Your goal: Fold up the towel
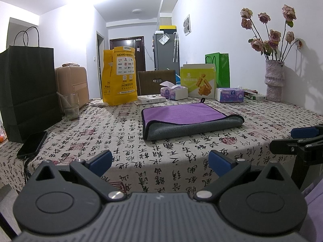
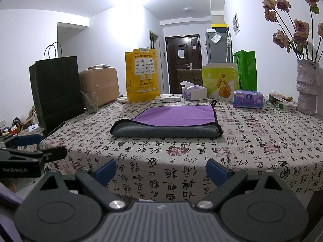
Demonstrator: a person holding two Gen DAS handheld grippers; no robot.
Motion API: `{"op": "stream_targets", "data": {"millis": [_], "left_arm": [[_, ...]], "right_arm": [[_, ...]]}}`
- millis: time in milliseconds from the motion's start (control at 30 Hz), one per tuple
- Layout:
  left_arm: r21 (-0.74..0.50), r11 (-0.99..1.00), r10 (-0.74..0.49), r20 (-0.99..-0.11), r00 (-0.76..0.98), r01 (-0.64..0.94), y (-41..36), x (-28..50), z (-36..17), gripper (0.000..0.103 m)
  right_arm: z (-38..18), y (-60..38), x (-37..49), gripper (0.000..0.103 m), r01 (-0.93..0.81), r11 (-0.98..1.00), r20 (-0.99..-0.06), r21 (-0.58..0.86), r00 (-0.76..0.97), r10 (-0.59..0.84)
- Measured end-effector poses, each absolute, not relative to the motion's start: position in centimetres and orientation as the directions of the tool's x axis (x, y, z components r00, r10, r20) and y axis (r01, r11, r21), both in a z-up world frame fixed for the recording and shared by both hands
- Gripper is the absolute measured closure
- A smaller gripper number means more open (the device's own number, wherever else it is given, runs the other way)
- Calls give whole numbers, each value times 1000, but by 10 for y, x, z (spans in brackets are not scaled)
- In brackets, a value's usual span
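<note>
Left wrist view puts the purple-and-grey microfibre towel (image 1: 189, 121), already doubled over, above centre frame, well beyond your empty, spread left gripper (image 1: 160, 162). Its long axis runs left-right; your right gripper (image 2: 161, 170), likewise spread and empty, looks equally distant.

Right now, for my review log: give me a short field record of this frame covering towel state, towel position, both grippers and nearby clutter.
towel: purple and grey towel, already folded over, purple face up, grey fold toward the cameras
position: flat on the patterned tablecloth, mid-table
hanging loop: at the far corner
left gripper: open, holding nothing, short of the towel
right gripper: open, holding nothing, short of the towel
behind towel: tissue packs, snack box, yellow bag
left side: black paper bag, glass, phone
right side: vase of dried roses
</note>
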State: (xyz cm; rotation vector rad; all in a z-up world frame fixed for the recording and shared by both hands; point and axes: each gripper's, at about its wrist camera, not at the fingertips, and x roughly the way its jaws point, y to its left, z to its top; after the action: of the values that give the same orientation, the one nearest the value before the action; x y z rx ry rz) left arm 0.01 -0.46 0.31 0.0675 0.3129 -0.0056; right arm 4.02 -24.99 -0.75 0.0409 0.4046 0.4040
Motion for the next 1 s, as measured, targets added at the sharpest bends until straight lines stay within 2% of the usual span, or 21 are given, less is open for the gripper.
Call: {"op": "stream_targets", "data": {"millis": [1000], "left_arm": [[74,997,32,-333,942,-8,0,24,-4,0]], "right_arm": [[-12,-247,57,7,-357,926,-389,118,842,374]]}}
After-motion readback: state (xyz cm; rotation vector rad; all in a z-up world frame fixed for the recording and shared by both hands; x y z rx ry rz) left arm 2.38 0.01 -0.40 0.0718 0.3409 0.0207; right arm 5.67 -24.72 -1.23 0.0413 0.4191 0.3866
